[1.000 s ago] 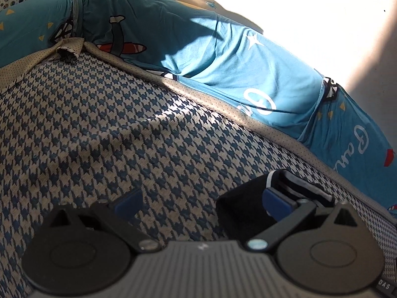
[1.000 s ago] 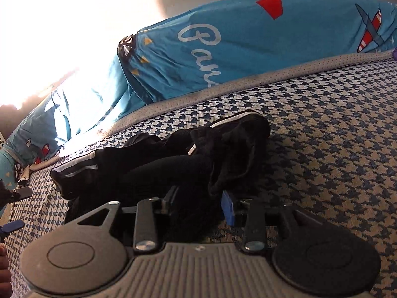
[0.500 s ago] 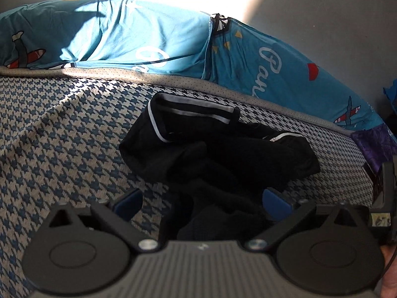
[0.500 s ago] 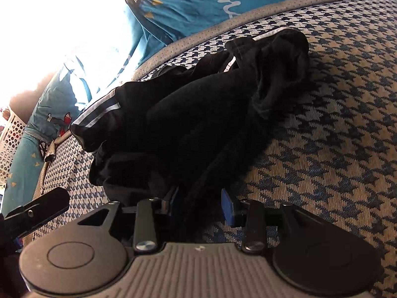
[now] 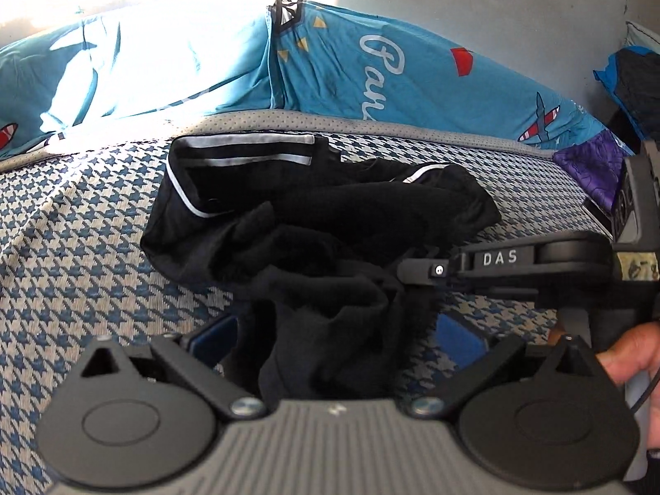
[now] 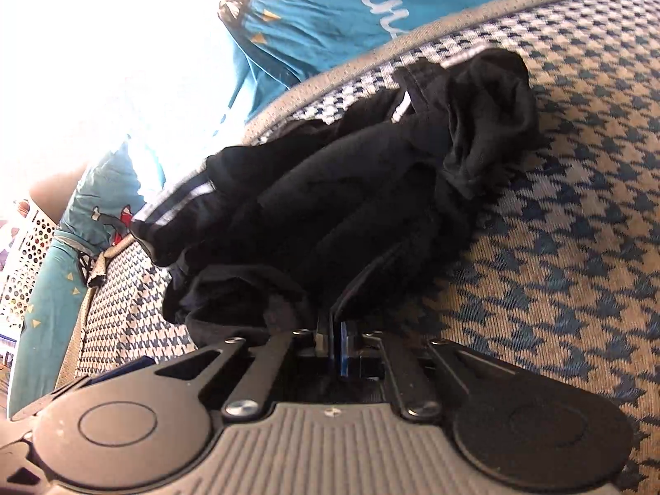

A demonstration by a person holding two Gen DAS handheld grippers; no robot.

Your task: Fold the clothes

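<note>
In the left wrist view, we see our left gripper [image 5: 334, 336] low over the houndstooth mattress [image 5: 82, 247], its blue pads wide apart with a loose lobe of the black garment [image 5: 313, 222] lying between them; nothing is pinched there. The garment sits crumpled in a heap near the far edge of the mattress, just in front of the grey border strip, with white stripes showing along its top fold. Behind it the teal sheet [image 5: 371, 66] is bunched against the wall. Our right gripper [image 5: 412, 268] reaches in from the right edge, its tip buried in black cloth, and part of a hand [image 5: 631, 354] holds its handle.

In the right wrist view, our right gripper [image 6: 332, 342] has its jaws drawn together on a thin flap of the black garment [image 6: 363, 189], which spreads away from it in rumpled ridges toward the far edge of the mattress [image 6: 577, 247].

We judge the folding far from finished: the garment lies bunched, with no flat panel or clean crease anywhere. It wants spreading out and then folding.

What kind of garment it is we cannot tell, since sleeves, legs or waistband are lost in the folds. Sunlight burns out the left of both views, and a white perforated basket [image 6: 29, 255] is cut off at the frame's edge.
</note>
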